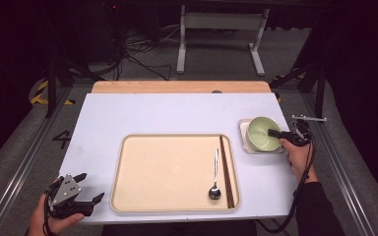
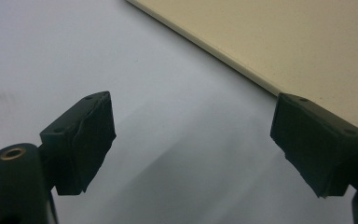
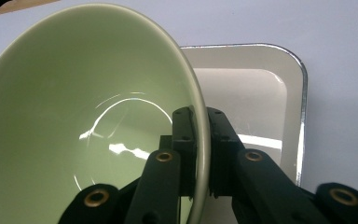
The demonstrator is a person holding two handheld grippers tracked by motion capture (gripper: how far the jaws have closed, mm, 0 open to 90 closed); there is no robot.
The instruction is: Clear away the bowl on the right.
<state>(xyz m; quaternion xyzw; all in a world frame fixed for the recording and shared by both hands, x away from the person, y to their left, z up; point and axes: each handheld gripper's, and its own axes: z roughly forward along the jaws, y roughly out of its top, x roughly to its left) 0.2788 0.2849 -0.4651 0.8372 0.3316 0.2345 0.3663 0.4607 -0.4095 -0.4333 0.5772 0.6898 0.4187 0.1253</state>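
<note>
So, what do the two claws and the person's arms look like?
Both claws are black. The left claw carries a grey three-cornered plate with dark dots, and its blocky pads look wrapped in black tape. The right claw has brass-coloured rivets and a trailing black cable. The right arm wears a dark sleeve.

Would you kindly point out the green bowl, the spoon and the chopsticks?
green bowl [image 1: 262,133], high view, inner wall.
spoon [image 1: 214,192], high view, its bowl end.
chopsticks [image 1: 226,169], high view, mid-length.
</note>
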